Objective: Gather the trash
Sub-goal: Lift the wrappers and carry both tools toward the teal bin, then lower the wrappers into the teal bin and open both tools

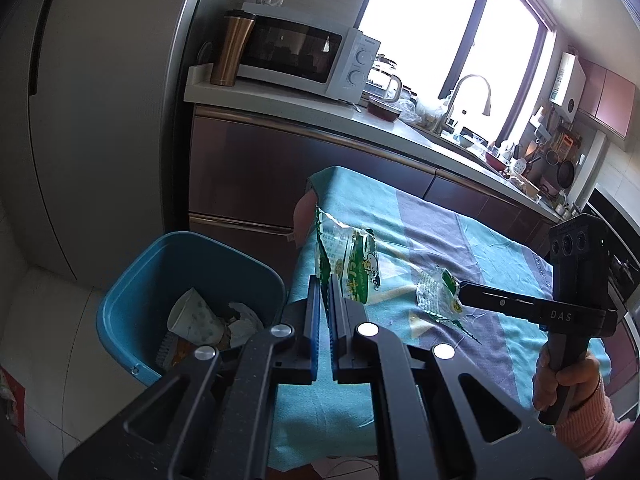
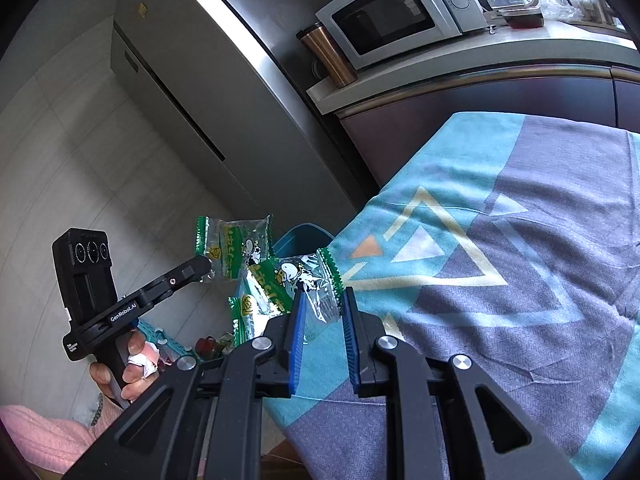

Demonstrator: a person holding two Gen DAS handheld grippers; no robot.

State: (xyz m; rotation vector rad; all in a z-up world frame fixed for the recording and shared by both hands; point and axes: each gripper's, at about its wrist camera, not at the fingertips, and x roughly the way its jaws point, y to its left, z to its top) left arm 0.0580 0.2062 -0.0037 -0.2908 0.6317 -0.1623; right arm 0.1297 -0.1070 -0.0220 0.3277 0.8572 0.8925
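Note:
My left gripper (image 1: pixel 325 280) is shut on a green and clear candy wrapper (image 1: pixel 348 260), held up at the left edge of the table; it shows in the right wrist view (image 2: pixel 234 246) too. My right gripper (image 2: pixel 322 294) has its jaws part open around a second green and clear wrapper (image 2: pixel 298 280) lying on the tablecloth; in the left wrist view that wrapper (image 1: pixel 436 294) sits at the right gripper's tips (image 1: pixel 460 290). A blue trash bin (image 1: pixel 140 280) stands on the floor left of the table, with a paper cup (image 1: pixel 196 318) and crumpled paper inside.
The table has a teal and purple cloth (image 2: pixel 520 240). Behind it runs a kitchen counter (image 1: pixel 320 116) with a microwave (image 1: pixel 304 56), a copper tumbler (image 1: pixel 232 48), a kettle and a sink tap. A grey fridge (image 1: pixel 100 100) stands left.

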